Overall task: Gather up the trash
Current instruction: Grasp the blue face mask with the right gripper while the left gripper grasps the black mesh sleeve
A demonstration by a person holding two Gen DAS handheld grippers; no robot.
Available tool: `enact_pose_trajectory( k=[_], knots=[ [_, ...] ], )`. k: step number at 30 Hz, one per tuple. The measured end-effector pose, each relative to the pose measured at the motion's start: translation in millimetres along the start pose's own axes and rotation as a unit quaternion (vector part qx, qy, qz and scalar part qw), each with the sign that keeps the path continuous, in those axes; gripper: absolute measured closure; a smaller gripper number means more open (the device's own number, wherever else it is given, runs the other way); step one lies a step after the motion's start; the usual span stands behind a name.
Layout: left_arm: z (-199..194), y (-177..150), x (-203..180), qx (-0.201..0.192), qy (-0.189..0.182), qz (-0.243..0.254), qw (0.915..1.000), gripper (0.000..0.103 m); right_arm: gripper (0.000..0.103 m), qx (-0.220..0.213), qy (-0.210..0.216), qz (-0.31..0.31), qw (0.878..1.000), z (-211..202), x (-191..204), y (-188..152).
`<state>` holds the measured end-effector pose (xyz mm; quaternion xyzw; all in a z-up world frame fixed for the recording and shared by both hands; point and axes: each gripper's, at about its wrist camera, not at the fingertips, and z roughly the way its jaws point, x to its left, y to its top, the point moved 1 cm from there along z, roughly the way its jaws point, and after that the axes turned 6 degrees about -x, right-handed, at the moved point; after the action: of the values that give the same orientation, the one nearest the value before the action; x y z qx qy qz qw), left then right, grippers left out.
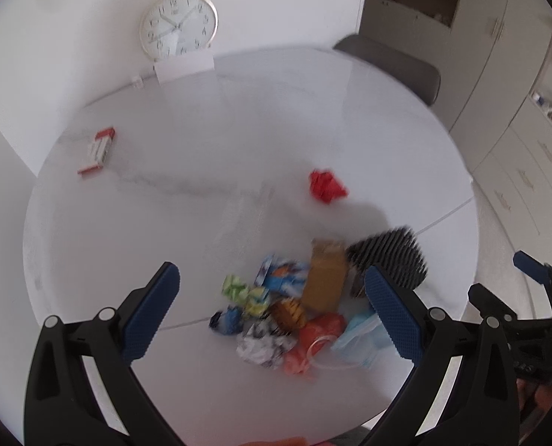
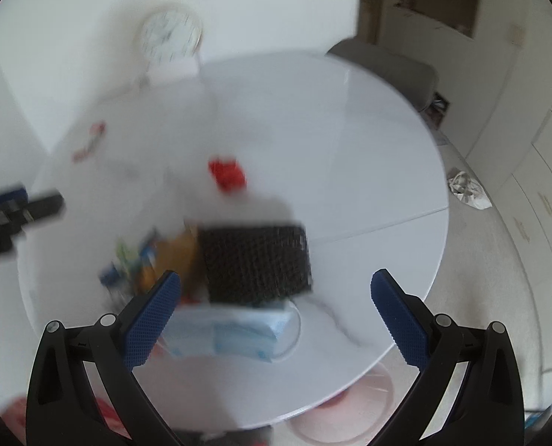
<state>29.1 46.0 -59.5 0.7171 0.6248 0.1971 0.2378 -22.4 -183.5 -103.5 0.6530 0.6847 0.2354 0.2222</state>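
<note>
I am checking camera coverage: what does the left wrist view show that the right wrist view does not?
Only the left wrist view shows the wrappers' separate colours and the readable clock. Only the right wrist view shows crumpled paper on the floor and a pink basin below the table. Both show the red wad, black mesh basket, blue mask and open fingers.

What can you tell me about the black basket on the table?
The basket is black and looks like mesh or woven wire, with a boxy shape. It seems to lie tipped on its side on the white table, at the right edge of the trash pile. A brown box is beside it and a blue mask lies in front. Blur hides whether they touch.
</note>
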Motion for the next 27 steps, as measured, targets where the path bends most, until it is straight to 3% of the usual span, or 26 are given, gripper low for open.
enact_pose_trajectory(
  k=[5,9,12,16,18,21,23,25,27],
  knots=[
    [17.9,-25.6,26.4,0.03,0.012,-0.013,0.9994,0.008,0.002,0.044,0.047,-0.019,0.998,31.6,5.6,-46.1],
    [25.9,-38.7,41.5,0.036,0.035,-0.005,0.9987,0.008,0.002,0.034,0.069,-0.059,0.995,39.6,23.1,-77.9],
    [30.5,-42.0,46.9,0.037,0.038,0.009,0.9985,0.008,0.002,0.006,0.05,-0.141,0.989,39.3,49.3,-94.6],
    [34.7,-36.6,43.6,0.038,0.016,0.028,0.9988,0.008,0.003,-0.037,0.005,-0.244,0.969,50.2,88.7,-110.8],
    [38.3,-30.2,33.9,0.035,-0.001,0.052,0.998,0.008,0.011,-0.045,-0.01,-0.275,0.96,61.0,102.3,-116.2],
    [46.5,-19.2,8.3,0.032,-0.037,0.109,0.9928,0.008,0.038,-0.039,-0.033,-0.313,0.948,80.4,117.6,-120.5],
    [54.8,-12.4,-11.1,0.034,-0.056,0.153,0.986,0.008,0.083,-0.017,-0.035,-0.318,0.947,90.5,120.3,-120.5],
    [64.7,-6.2,-35.6,0.034,-0.081,0.207,0.9745,0.008,0.097,-0.003,-0.025,-0.299,0.954,87.8,113.5,-120.4],
    [80.8,-1.3,-66.1,0.045,-0.118,0.27,0.9546,0.008,0.099,0.0,-0.016,-0.28,0.96,80.0,106.1,-118.2]
  ],
)
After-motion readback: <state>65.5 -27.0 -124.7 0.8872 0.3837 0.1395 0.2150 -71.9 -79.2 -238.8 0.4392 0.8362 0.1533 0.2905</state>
